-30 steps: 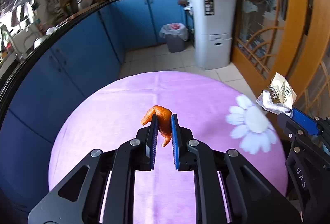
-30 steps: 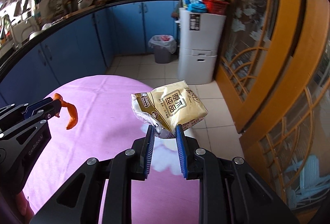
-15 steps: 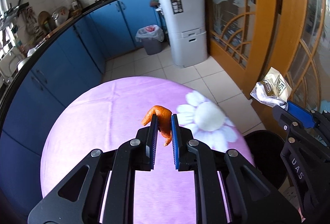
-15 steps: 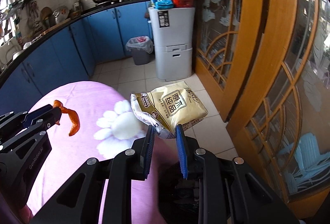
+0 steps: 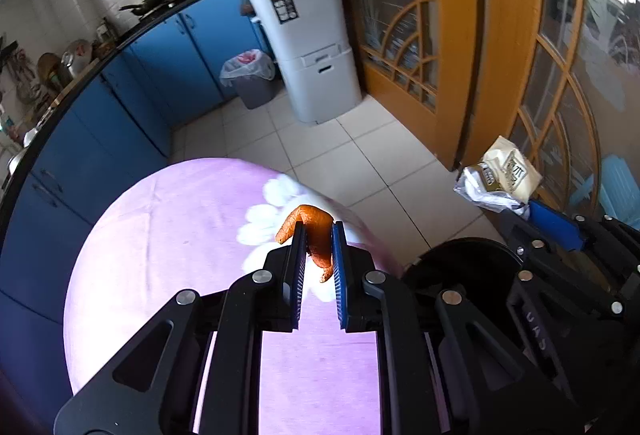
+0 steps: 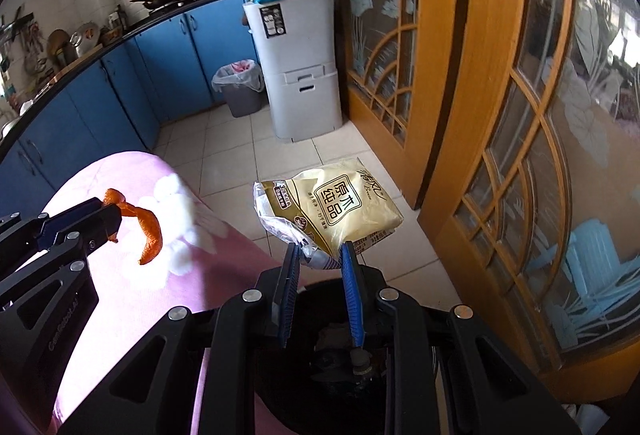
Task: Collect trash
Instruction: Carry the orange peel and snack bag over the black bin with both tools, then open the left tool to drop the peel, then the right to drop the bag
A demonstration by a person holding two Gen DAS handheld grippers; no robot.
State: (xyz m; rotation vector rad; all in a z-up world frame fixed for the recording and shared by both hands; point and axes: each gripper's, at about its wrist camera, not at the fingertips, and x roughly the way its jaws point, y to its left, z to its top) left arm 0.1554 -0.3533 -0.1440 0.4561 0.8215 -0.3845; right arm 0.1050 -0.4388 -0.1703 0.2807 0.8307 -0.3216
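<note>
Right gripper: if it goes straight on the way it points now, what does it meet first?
Probably the black bin just below the right gripper, which holds the snack packet; beyond it, floor tiles. Depth is unclear.

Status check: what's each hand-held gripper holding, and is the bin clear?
Left hand-held gripper shut on orange peel. Right hand-held gripper shut on snack wrapper. Black bin below right gripper, nothing blocking.

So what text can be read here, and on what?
"原木纯品": yellow wrapper, held by the right gripper.
"CamRobot.AI", roughly: left gripper's body.
Partial letters on the right gripper's body, left view: unclear.
Sticker on the grey cabinet: too small.
</note>
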